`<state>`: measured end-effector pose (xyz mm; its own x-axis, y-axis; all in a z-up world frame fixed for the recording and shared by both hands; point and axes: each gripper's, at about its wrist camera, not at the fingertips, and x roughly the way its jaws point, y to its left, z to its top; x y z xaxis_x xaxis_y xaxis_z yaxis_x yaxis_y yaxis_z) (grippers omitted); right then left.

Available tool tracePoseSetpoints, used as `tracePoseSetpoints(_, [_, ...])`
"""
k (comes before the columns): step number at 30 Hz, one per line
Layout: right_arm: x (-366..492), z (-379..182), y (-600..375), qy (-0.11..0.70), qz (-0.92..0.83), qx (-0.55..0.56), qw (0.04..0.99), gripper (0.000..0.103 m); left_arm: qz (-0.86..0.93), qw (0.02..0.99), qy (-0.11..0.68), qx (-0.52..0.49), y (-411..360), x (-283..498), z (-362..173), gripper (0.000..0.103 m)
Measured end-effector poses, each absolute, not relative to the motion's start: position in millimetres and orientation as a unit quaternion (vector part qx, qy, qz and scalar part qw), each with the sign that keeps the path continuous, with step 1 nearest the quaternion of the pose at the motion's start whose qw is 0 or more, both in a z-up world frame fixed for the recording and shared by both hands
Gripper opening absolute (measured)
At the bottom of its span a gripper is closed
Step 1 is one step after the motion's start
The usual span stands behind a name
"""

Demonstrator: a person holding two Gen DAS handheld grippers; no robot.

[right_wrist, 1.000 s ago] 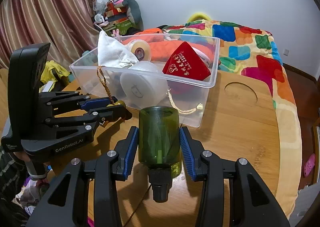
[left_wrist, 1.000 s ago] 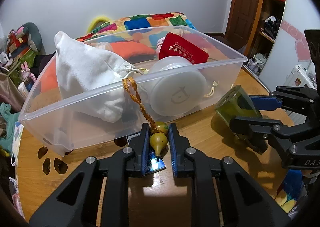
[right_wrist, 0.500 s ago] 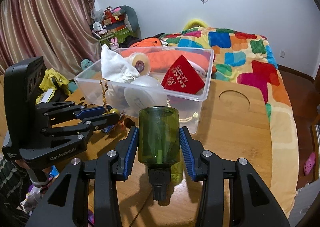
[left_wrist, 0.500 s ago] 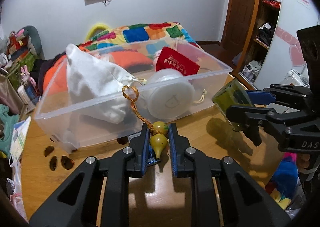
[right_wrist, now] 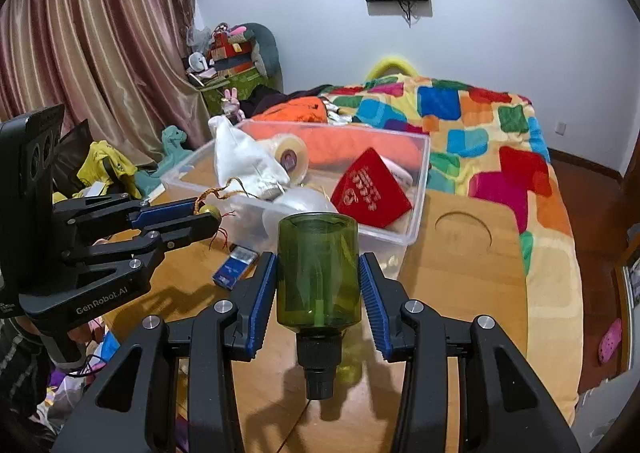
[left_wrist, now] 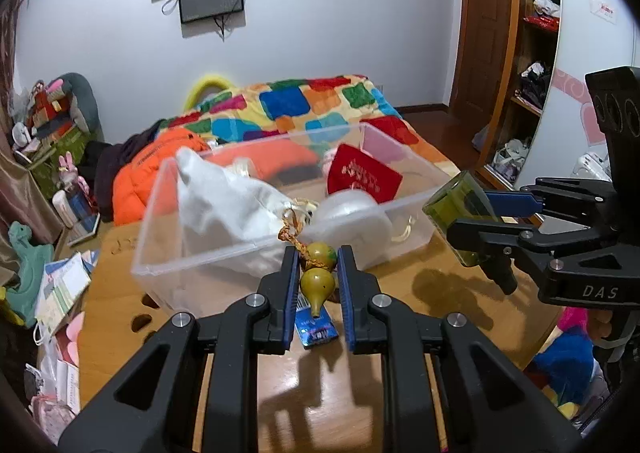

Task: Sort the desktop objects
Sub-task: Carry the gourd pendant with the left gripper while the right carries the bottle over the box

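Note:
My left gripper is shut on a yellow-green gourd charm with a braided cord, held above the wooden table in front of the clear plastic bin. My right gripper is shut on a green bottle, cap toward the camera, also lifted; the bottle shows at the right of the left wrist view. The bin holds a white cloth bag, a tape roll, a white round container and a red packet.
A small blue packet lies on the table below the left gripper. A bed with a colourful blanket stands behind the table. Clutter lies on the floor at the left. The table has a round cut-out.
Both grippers have risen and drawn back from the bin with their objects; the bin looks lower and farther away. The blue packet now shows on the table.

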<state>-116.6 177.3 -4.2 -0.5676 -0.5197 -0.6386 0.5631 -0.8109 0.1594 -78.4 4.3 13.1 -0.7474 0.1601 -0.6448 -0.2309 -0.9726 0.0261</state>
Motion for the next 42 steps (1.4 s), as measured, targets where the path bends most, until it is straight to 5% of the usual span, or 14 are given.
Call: tracePoseSetpoints(42, [-189.7, 18.8, 150.9, 0.040, -0.898, 0.324, 0.295, 0.038, 0.945, 0.099, 0.004, -0.313, -32.9, -144.3, 33.4, 0.018])
